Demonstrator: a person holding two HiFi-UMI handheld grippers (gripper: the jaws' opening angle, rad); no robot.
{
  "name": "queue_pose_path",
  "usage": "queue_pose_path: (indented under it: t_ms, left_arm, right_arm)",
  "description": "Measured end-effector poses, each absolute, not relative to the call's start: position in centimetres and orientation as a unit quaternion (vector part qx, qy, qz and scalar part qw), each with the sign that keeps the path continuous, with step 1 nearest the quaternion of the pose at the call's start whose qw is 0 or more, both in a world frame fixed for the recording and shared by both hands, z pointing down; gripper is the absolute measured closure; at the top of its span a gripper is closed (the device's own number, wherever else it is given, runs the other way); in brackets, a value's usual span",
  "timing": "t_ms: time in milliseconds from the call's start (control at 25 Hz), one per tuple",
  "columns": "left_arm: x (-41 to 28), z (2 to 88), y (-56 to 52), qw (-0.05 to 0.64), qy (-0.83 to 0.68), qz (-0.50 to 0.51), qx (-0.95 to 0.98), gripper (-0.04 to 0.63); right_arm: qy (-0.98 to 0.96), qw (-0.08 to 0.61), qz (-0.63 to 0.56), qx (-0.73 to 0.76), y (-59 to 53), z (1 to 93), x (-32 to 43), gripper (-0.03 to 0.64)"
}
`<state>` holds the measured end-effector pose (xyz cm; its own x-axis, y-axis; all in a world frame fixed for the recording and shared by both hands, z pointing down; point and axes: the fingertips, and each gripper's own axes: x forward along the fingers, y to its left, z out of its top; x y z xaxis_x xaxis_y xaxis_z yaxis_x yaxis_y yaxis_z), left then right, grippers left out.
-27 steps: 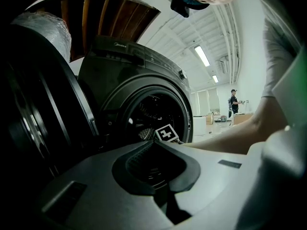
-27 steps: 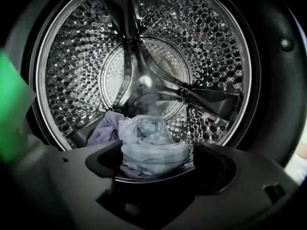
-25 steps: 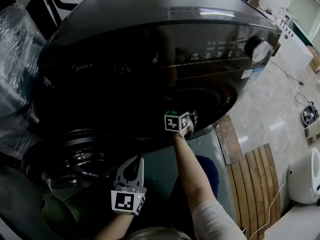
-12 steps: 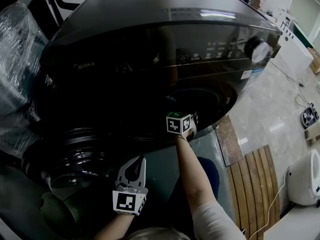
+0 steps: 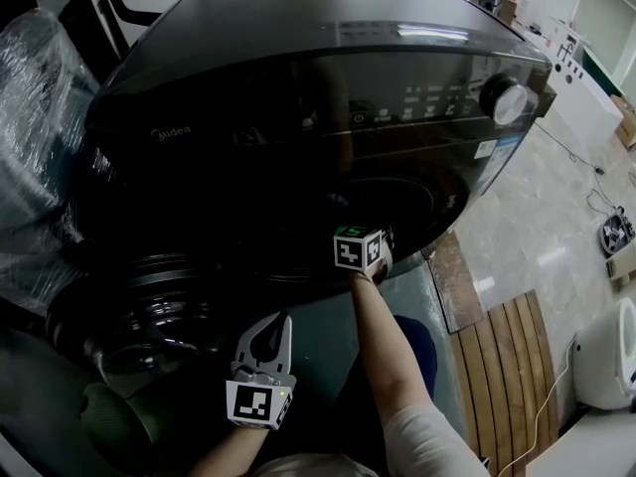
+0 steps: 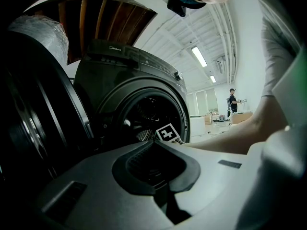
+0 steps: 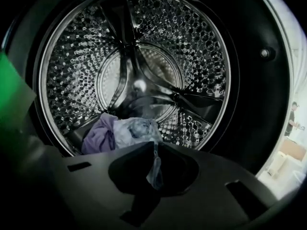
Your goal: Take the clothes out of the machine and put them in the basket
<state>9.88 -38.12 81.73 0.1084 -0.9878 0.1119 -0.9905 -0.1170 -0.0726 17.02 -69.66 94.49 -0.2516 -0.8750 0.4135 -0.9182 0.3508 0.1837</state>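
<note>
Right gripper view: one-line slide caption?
Right hand-held gripper, jaws just closed on a fold of the pale garment, beside a purple garment at the bottom of the washer drum.

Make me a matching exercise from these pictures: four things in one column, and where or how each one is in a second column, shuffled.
Things:
1. right gripper
2. left gripper
3. purple garment
4. control knob

Places and states:
A. on the front panel of the machine
B. lying low in the drum
C. jaws shut on pale cloth
D. jaws together, empty, outside the machine

Pairs: 1-C, 2-D, 3-B, 4-A
</note>
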Motion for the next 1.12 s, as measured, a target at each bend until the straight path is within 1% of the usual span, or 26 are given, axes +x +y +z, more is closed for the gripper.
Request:
queue_pose_path:
  t_ms: [600,1000,1120]
  left_arm:
    - [10.3,82.1,-38.3,0.013,-0.660,0.064,0.749,0.575]
    - [10.7,82.0,-38.6,0.014,-0.654,0.052,0.755,0.575]
    - [10.7,82.2,-38.6,0.018,-0.654,0.049,0.755,0.575]
  right_arm:
    - [-0.813,0.205,0.065,0.541,-68.9,94.0,16.9,0.594]
    - [-0.845,0.162,0.101,0.500,-67.8,92.3,16.1,0.591]
    - [-0.850,0.161,0.104,0.491,-67.3,92.4,15.6,0.589]
